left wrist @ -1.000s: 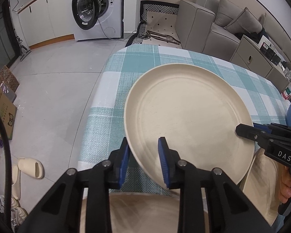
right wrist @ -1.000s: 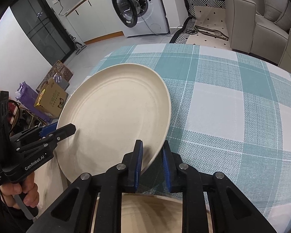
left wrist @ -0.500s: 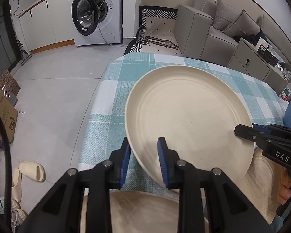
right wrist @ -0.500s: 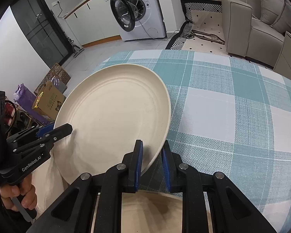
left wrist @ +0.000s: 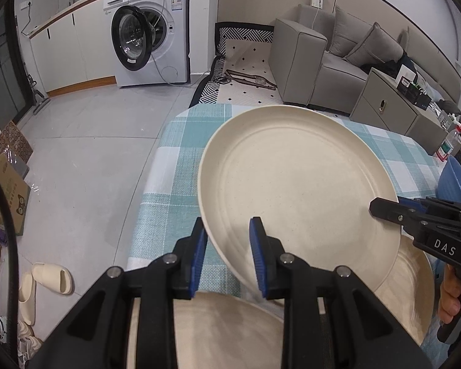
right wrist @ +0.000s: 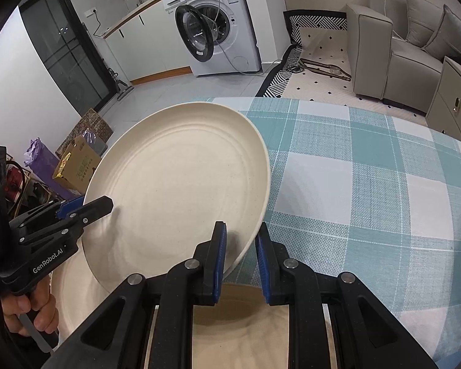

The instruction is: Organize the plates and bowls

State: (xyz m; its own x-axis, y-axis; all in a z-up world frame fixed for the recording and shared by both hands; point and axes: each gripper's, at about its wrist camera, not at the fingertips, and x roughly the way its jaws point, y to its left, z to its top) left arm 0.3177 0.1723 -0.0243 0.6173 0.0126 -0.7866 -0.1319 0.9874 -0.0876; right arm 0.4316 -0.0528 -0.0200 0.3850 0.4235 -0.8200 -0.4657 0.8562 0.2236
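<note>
A large cream plate (left wrist: 298, 193) is held up above the checked table, tilted. My left gripper (left wrist: 229, 249) is shut on its left rim. My right gripper (right wrist: 241, 255) is shut on its right rim; the plate also shows in the right wrist view (right wrist: 181, 190). Each gripper appears in the other's view, the right gripper (left wrist: 384, 207) at the plate's far rim, the left gripper (right wrist: 98, 207) likewise. More cream plates (left wrist: 412, 289) lie below, near the table's front edge, partly hidden by the grippers.
The table carries a teal and white checked cloth (right wrist: 369, 184). A blue bowl (left wrist: 453, 181) sits at the right. Beyond the table are a washing machine (left wrist: 152, 33), a grey sofa (left wrist: 322, 61) and boxes on the floor (right wrist: 76, 160).
Both grippers have lifted the plate higher above the table and the plates beneath. The grip on both rims is unchanged.
</note>
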